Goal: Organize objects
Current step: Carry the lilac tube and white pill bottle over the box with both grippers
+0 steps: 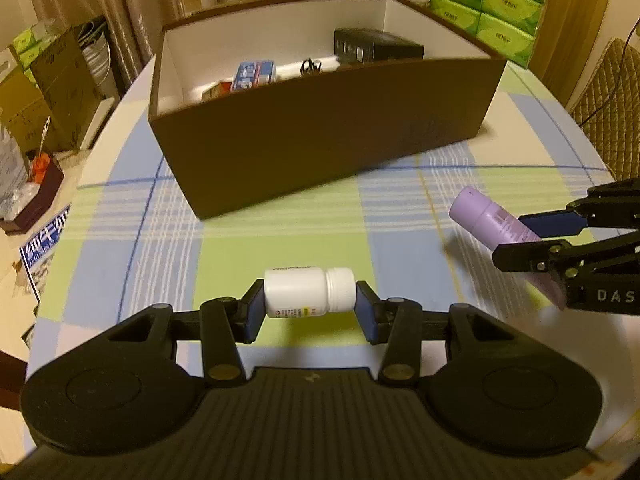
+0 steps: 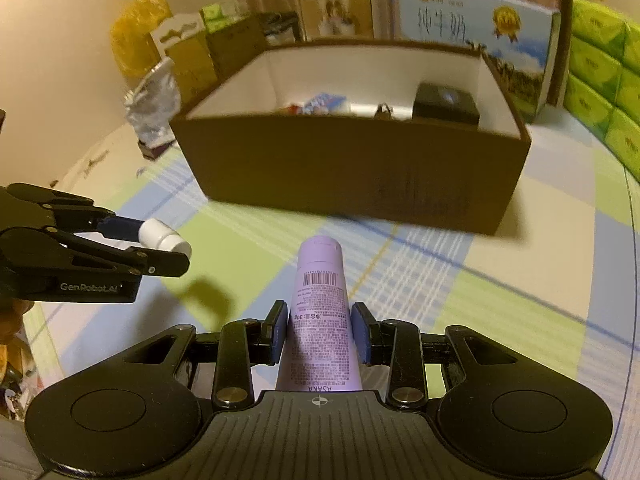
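Observation:
My left gripper [image 1: 310,312] is shut on a white pill bottle [image 1: 308,292], held sideways above the checked tablecloth; the bottle also shows in the right wrist view [image 2: 162,236]. My right gripper [image 2: 320,334] is shut on a purple tube [image 2: 320,320], cap pointing forward; the tube also shows in the left wrist view [image 1: 492,220]. A brown open box [image 1: 320,136] stands ahead of both grippers, also seen in the right wrist view [image 2: 352,172]. It holds a black box [image 1: 376,46], a blue-and-white packet [image 1: 254,74] and other small items.
Green tissue packs [image 1: 492,4] and a blue milk carton box [image 2: 480,36] stand behind the brown box. Cardboard boxes and bags [image 1: 44,80] crowd the left side. A woven chair [image 1: 612,108] is at the right. The round table edge curves on both sides.

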`<act>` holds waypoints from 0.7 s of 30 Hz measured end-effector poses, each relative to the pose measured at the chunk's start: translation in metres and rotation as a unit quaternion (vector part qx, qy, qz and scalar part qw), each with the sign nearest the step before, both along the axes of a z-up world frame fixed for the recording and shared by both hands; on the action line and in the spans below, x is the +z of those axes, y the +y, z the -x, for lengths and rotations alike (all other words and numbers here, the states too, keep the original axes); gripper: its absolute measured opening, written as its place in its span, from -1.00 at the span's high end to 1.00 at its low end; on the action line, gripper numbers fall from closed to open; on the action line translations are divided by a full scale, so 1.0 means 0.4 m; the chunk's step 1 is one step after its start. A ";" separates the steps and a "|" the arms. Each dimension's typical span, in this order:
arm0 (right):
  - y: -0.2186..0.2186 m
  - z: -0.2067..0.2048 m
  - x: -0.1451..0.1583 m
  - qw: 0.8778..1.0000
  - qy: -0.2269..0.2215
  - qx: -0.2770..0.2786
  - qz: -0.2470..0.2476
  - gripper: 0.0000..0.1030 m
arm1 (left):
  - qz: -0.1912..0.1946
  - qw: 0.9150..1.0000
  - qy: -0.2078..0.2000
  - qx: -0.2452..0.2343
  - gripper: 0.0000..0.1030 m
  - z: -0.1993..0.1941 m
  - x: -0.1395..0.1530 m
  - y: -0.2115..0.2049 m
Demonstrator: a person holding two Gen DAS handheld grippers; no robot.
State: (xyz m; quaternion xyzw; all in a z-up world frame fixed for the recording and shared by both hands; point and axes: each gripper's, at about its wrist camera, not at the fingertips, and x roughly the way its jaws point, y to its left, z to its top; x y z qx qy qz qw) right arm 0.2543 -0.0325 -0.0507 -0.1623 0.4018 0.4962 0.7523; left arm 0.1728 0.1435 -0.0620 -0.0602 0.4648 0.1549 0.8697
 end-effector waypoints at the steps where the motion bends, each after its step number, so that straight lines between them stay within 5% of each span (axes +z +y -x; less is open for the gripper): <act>1: 0.001 -0.004 0.009 1.000 -0.002 0.002 -0.005 0.38 | 0.000 1.000 -0.003 -0.001 0.20 -0.003 0.008 0.002; 21: 0.099 -0.186 0.166 0.992 -0.083 0.074 -0.054 0.38 | -0.036 0.997 -0.061 -0.014 0.20 -0.126 0.167 0.114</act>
